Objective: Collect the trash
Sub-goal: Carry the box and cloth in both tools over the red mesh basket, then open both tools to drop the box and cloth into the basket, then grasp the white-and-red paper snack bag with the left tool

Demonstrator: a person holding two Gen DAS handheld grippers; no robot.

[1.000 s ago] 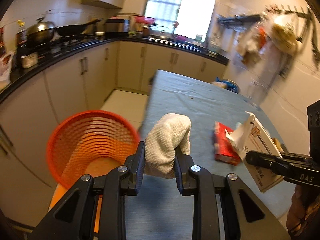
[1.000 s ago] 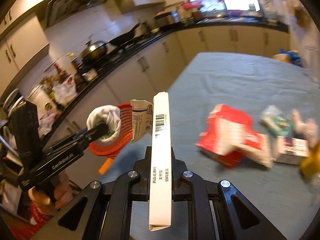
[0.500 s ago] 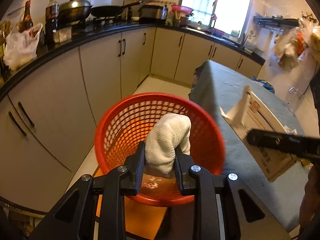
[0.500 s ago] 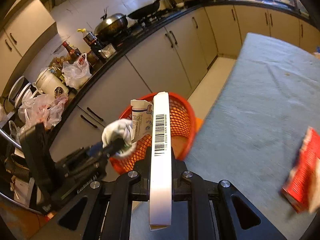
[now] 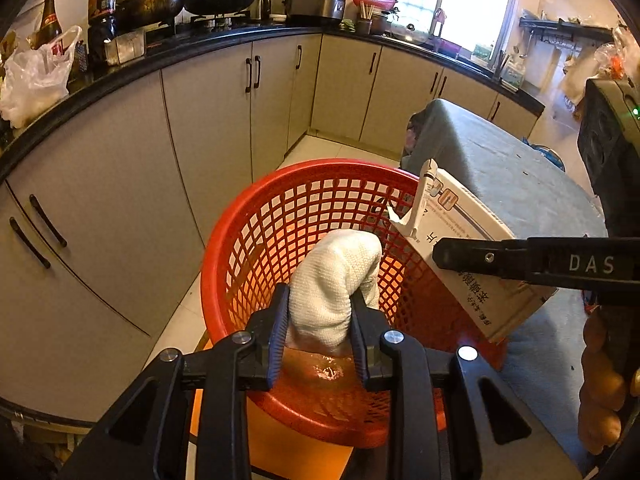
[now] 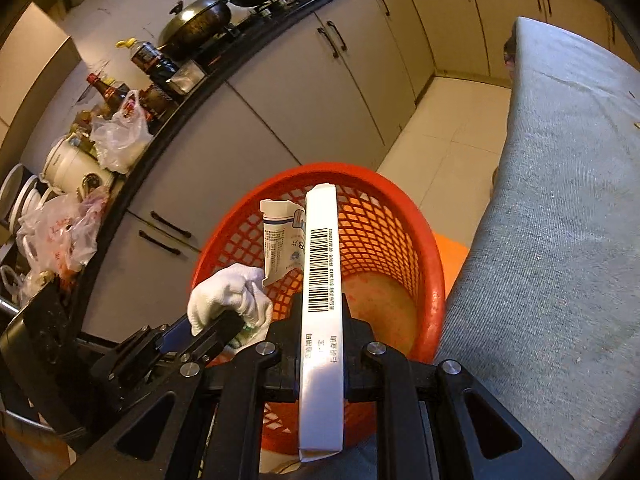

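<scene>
Kitchen interior: beige cabinet fronts (image 5: 224,128) with dark bar handles run beneath a black countertop (image 5: 168,56) that carries a lidded metal wok (image 5: 150,0), dark sauce bottles (image 5: 100,16) and white plastic bags (image 5: 36,76). To the right stands a table draped in grey-blue cloth (image 6: 560,240).

Red plastic mesh waste basket (image 5: 256,240) stands on the pale tiled floor just beside the table's edge, between table and cabinets; its round rim faces both cameras and a pale patch shows at its base.

Left gripper (image 5: 320,316): the two black fingers with blue-edged pads are closed on a crumpled white knitted cloth (image 5: 334,280), which rises between them and folds over at the top. In the left wrist view the cloth lies directly over the basket's mouth; in the right wrist view the same cloth (image 6: 230,296) sits at the near left rim of the basket (image 6: 400,208).

Right gripper (image 6: 322,336): its fingers are clamped on the narrow sides of a flat white cardboard carton (image 6: 322,280) bearing a barcode and printed characters, with a torn-open flap at its far end. The carton extends forward over the basket opening. From the left wrist view the carton (image 5: 464,240) appears tilted, flap end lowest-reaching over the basket's right rim, pinched by a black finger marked "DAS" (image 5: 520,262).
</scene>
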